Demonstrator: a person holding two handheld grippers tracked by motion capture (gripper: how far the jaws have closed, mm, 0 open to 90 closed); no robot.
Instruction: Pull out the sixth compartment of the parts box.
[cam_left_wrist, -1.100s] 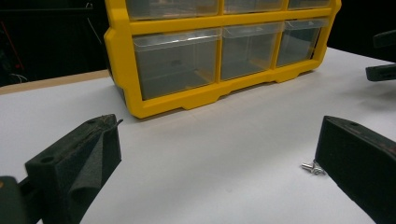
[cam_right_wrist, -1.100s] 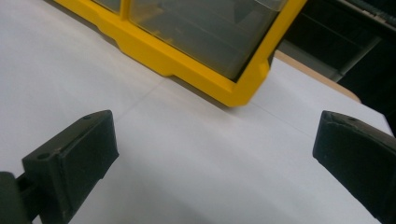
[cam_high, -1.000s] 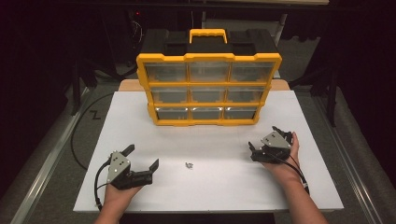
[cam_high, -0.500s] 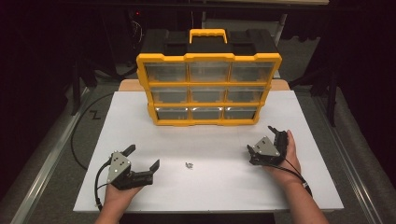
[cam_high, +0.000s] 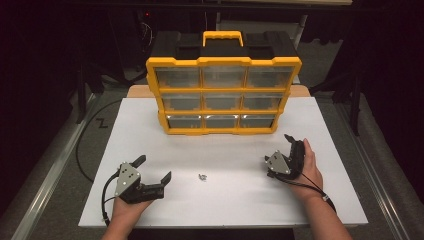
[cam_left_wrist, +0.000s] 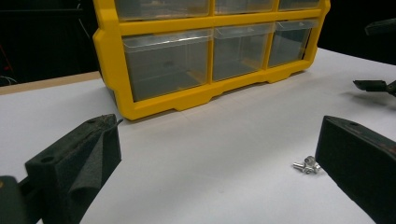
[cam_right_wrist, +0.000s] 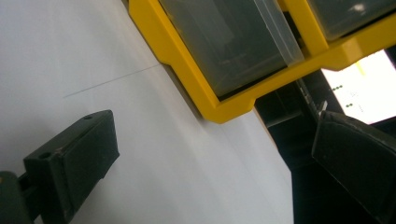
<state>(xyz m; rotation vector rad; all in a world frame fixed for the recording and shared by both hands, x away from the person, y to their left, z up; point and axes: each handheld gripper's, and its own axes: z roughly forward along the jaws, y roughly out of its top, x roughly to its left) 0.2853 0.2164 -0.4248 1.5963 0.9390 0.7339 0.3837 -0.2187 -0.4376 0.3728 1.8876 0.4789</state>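
Left gripper view: jaws are held spread on the left gripper (cam_left_wrist: 210, 168), the small silver metal screw (cam_left_wrist: 307, 164) lying just inside one pad on the white tabletop (cam_left_wrist: 224, 135). Centring over it is advised before closing; the right gripper (cam_high: 286, 156), also spread, waits apart near the yellow plastic drawer organizer (cam_high: 223, 95).

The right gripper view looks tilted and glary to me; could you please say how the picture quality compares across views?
Right gripper view: tilted, bright patch top right behind the organizer. Left gripper view: level, metal part sharp, near jaws soft. High view: dark surroundings, evenly lit table.
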